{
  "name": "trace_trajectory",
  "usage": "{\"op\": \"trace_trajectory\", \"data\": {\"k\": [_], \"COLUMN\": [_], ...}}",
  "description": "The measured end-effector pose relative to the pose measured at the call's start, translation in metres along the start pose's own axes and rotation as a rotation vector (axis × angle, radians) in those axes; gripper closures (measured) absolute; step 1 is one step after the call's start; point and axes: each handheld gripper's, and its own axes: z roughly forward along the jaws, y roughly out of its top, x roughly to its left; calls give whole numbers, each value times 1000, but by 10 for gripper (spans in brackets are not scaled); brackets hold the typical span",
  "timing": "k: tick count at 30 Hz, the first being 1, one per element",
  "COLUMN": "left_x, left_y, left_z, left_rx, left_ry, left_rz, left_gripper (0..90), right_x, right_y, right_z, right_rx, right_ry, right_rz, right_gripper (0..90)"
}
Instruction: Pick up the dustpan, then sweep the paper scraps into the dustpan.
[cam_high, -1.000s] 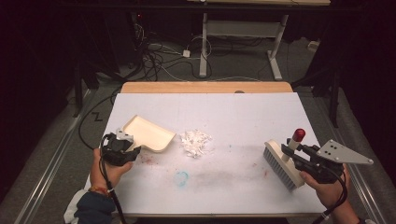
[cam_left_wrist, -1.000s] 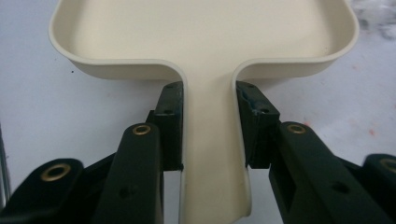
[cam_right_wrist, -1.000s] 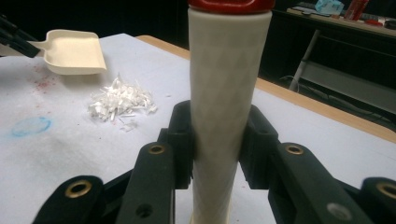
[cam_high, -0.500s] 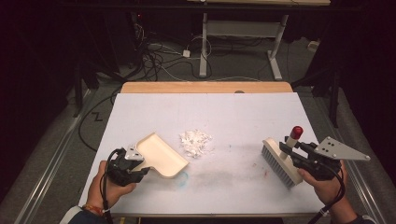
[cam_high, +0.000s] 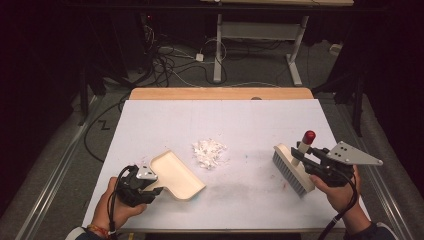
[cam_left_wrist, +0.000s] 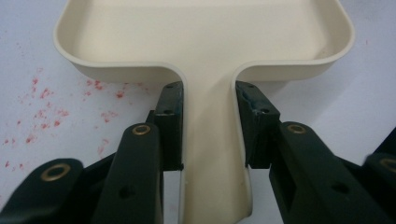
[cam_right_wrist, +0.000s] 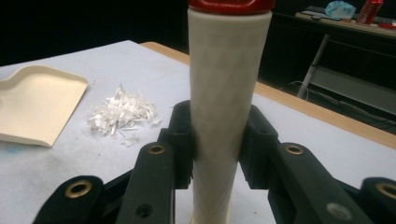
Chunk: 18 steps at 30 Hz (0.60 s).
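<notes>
Dustpan handle (cam_left_wrist: 212, 140) between left fingers (cam_left_wrist: 170, 121).

- Dim room, grey floor (cam_high: 75, 135).
- Cables (cam_high: 172, 62) tangled on the floor.
- Desk legs (cam_high: 218, 55) behind the white table (cam_high: 225, 120).

We recorded a cream dustpan (cam_high: 176, 174) lying flat on the white surface (cam_high: 240, 120) at front left, its handle toward the near edge and its open lip facing the far right. A small heap of white paper shreds (cam_high: 209, 152) sat near the centre, just beyond the pan and apart from it. At right, a cream brush (cam_high: 294, 167) with grey bristles and a red-capped handle stood tilted, bristles facing the shreds.
</notes>
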Motion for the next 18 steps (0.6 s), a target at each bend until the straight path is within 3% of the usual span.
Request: {"op": "trace_trajectory", "data": {"k": [7,11,18], "left_x": [0,1,4], "left_y": [-3,-3,-4], "left_z": [1,1,0], "left_rx": [-3,1,-1], "left_ry": [-7,-4,1], "left_rz": [-12,-16,-34], "left_gripper": [637,637,637], "right_x": [3,0,-11], "right_y": [3,5,24], "right_z": [15,24,71], "right_rx": [14,-3,-32], "right_ry": [27,29,11], "right_rz": [-14,14,15], "right_gripper": [701,701,701]}}
